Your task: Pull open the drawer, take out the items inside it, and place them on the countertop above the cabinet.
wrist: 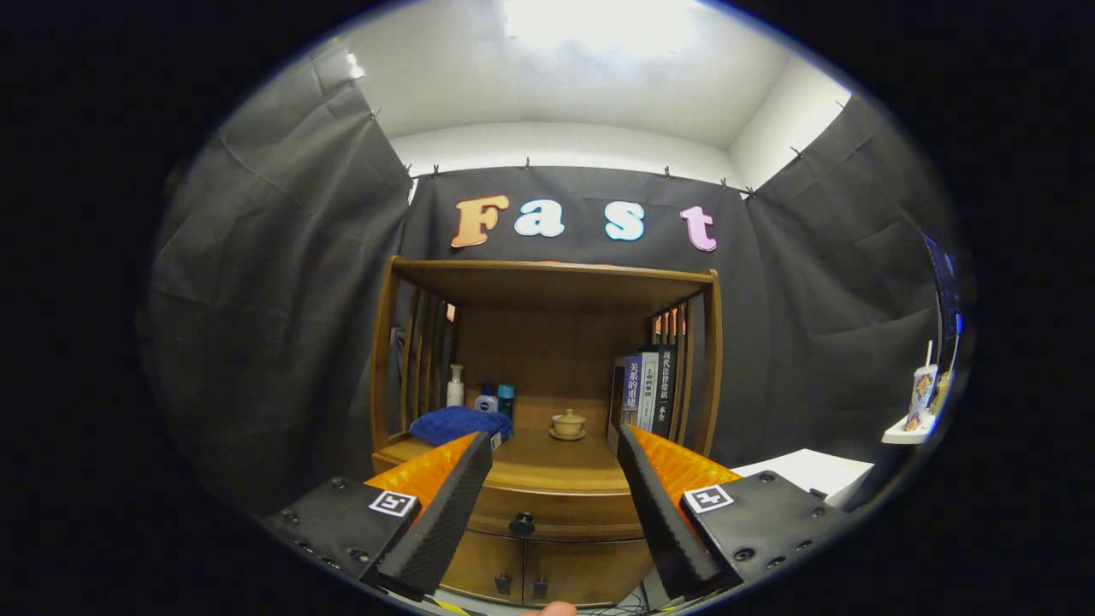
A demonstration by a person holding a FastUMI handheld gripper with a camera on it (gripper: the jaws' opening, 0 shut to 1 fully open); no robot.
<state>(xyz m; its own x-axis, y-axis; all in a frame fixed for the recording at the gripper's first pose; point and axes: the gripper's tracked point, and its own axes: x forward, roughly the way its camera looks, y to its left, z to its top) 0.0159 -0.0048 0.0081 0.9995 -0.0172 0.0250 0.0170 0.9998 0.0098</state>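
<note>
A wooden cabinet (547,359) stands ahead against the booth wall. Its drawer (556,513) is closed, with a dark round knob (522,523) on its front. The knob sits between my fingers and some way beyond them. My gripper (554,445) is open and holds nothing; its fingertips frame the countertop (556,462). On the countertop rest a folded blue cloth (458,423) at the left and a small lidded tea bowl on a saucer (568,423) in the middle. What is inside the drawer is hidden.
Three small bottles (481,395) stand behind the cloth, and several upright books (646,389) fill the right side of the shelf. Two small doors (547,569) sit under the drawer. A white table (808,470) is to the right, a cup with a straw (922,393) beyond it.
</note>
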